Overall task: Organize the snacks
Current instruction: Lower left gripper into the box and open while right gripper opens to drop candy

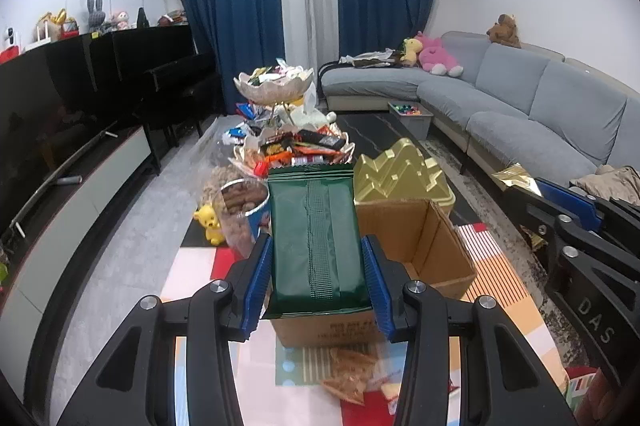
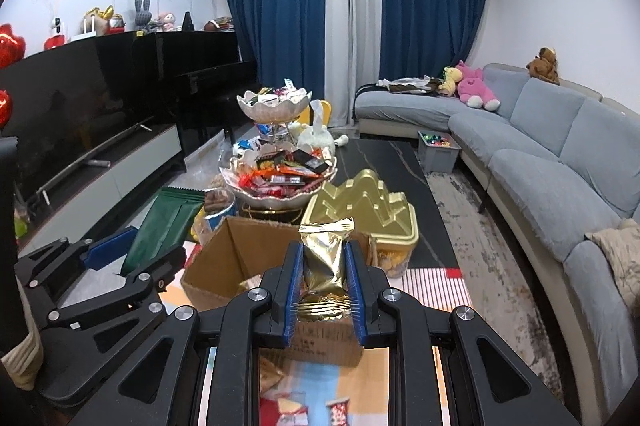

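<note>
Left wrist: my left gripper pinches a green packet above the cardboard box; loose snacks below, blurred.

Right wrist: my right gripper pinches a gold packet over the same box, gold tin behind on the counter.

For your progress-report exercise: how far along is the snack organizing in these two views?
Done: little shows; the cardboard box looks empty where visible. In hand: the left gripper holds a green packet, the right gripper a gold packet, both above the box. Left: loose snacks on the mat.
</note>
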Demonstrator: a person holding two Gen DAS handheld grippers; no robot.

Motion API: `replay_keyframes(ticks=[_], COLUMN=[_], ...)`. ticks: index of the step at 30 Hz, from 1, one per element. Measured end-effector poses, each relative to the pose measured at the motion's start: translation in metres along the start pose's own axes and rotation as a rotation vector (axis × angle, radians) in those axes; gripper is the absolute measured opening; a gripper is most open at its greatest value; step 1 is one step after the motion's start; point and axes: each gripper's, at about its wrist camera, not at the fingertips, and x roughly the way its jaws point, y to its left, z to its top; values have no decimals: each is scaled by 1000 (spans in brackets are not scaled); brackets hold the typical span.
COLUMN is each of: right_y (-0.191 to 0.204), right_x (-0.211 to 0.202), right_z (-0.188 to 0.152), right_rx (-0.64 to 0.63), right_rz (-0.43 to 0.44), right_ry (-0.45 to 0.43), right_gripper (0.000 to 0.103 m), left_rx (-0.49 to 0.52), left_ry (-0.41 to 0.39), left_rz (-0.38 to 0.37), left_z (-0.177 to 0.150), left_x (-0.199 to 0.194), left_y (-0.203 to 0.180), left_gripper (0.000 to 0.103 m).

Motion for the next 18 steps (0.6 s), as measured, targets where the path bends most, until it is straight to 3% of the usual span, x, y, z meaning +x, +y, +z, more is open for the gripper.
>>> replay_keyframes(ticks=[10,18], right_y=[1,-4], right_x=[36,66], right_z=[18,20], right_rx=[-17,-2], right_rz=[-9,2], right_ry=[15,61], right_gripper=[23,23], left_rx=[14,16], left_ry=[-5,20], left_rz=[-38,-49], left_z=[27,29], left_x=[30,50], left_y=[0,-2], left_gripper=[45,45])
